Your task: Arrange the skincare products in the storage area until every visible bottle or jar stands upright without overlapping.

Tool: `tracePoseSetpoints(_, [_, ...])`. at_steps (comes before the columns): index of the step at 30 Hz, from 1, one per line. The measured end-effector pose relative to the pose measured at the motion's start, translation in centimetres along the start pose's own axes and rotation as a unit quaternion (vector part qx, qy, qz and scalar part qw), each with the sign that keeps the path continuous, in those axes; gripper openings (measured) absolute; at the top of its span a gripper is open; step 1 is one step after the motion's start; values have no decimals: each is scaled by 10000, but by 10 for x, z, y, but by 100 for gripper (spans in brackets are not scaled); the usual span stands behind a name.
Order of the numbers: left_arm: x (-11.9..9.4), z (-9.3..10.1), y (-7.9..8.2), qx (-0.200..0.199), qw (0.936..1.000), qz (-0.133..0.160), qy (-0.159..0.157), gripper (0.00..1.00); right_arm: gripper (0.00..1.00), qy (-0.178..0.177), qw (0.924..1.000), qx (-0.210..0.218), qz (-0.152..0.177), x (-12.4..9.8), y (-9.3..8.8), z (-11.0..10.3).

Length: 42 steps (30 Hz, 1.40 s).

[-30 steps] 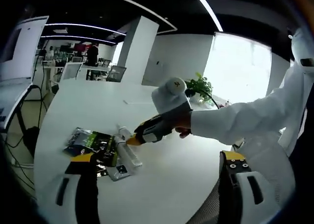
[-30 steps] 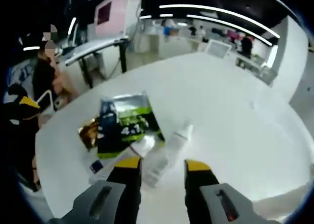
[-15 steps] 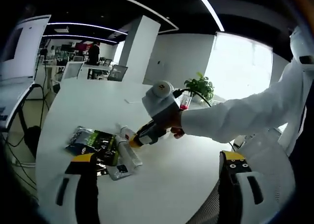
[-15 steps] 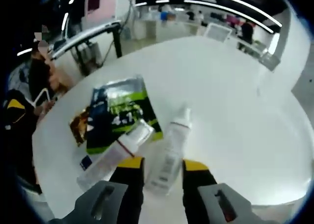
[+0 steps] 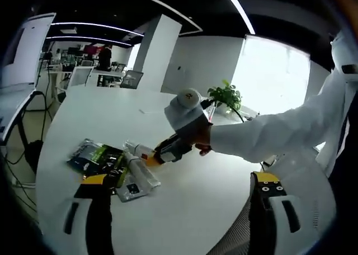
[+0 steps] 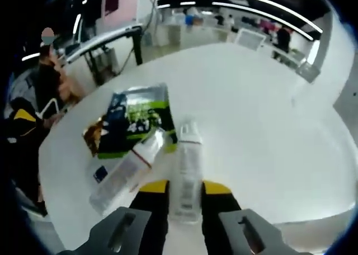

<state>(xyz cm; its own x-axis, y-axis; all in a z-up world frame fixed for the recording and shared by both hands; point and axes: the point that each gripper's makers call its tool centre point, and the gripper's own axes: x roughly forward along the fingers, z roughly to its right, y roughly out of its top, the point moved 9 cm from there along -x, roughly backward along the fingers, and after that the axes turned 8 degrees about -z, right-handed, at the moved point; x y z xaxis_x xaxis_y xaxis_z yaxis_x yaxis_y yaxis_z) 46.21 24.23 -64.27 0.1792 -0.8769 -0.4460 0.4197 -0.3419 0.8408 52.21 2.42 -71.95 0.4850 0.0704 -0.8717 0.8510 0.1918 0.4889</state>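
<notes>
**Right gripper pinches the lying bottle**

The clear bottle [image 6: 186,171] lies flat on the round white table [image 6: 268,126], its long axis running straight away from the right gripper [image 6: 185,189], white cap at the far end. The yellow-tipped jaws are drawn in against its lower body, one on each side, pinching it. The bottle is translucent with a pale label. Just beside it, a tube [image 6: 126,174] lies at a slant, its upper end resting on a green and dark packet [image 6: 134,123]. In the left gripper view, the right gripper [image 5: 155,157] meets the bottle [image 5: 136,150] on the table [image 5: 190,204]. The left gripper [image 5: 182,183] hangs with jaws spread wide, holding nothing.
</notes>
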Motion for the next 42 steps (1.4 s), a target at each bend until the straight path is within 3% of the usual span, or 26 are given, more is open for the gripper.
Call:
tracePoseSetpoints(8, [2,3,-1,-14,10000,-45,-6,99,14,225,9995,192,119,-13,-1,-1])
tracePoseSetpoints(18, [6,3,-5,-228,9997,-18,-73,99,14,438,9981,297,330,-32,-16,-4])
tracePoseSetpoints(21, [9,0,-2,-129,9998,-136,86,96,14,497,9975,304,391,-40,-23,-6])
tracePoseSetpoints(23, [10,-2,0,-174,9996,-223,26,97,14,564,9969,348,436,-45,-26,-6])
tracePoseSetpoints(30, [8,-2,16,-253,9996,31,-110,95,14,769,9943,122,725,-80,-32,-6])
tracePoseSetpoints(36, [13,0,25,-134,9997,-61,-170,93,14,1033,9884,433,1026,-106,-38,3])
tracePoseSetpoints(40, [20,-1,26,-181,9997,-104,103,91,14,1156,9856,492,1136,-117,-47,3])
tracePoseSetpoints(42, [23,1,28,-273,9996,-63,50,92,14,1261,9830,559,1215,-123,-53,2])
